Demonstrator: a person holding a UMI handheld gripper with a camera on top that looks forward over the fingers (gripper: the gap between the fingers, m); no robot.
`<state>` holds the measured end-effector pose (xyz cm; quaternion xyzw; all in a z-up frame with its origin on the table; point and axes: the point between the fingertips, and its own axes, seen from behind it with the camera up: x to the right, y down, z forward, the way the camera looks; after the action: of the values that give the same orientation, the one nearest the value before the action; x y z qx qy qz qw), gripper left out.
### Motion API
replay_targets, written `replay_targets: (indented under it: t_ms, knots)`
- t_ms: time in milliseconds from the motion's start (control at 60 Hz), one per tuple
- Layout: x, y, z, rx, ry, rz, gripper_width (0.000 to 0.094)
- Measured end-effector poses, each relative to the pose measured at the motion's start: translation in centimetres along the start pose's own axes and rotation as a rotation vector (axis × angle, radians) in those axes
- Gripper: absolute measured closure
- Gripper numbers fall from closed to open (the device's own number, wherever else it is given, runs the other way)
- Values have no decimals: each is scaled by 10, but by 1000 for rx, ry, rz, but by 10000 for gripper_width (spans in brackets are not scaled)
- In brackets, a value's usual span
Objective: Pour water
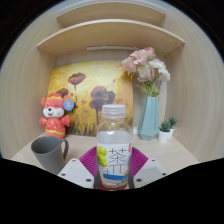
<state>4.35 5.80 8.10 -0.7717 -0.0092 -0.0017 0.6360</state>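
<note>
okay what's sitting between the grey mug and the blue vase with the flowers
The bottle with a white cap and green label, standing between the gripper fingers, lies between mug and vase in the gripper view.

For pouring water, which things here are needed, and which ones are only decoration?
Needed: bottle, between the gripper fingers, pads at both sides; grey mug, standing beside it.

Only decoration: plush toy, vase of flowers, small potted plant, flower painting.

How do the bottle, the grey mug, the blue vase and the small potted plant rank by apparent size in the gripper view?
1. bottle, though it is nearest the camera
2. blue vase
3. grey mug, close to the vase
4. small potted plant
</note>
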Motion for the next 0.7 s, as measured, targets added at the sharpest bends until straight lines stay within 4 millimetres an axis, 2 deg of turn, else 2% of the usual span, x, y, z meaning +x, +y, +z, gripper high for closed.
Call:
replay_targets:
  t_ms: [33, 250, 383, 433, 550, 700]
  knots:
    - [-1, 8, 1, -12, -3, -12, 527]
    - [0, 7, 0, 2, 8, 6, 497]
    - [0, 10, -2, -6, 16, 27, 382]
    - [1, 17, -3, -38, 19, 40, 291]
    - [5, 24, -18, -66, 43, 28, 80]
    - [3, 49, -53, -133, 47, 45, 78]
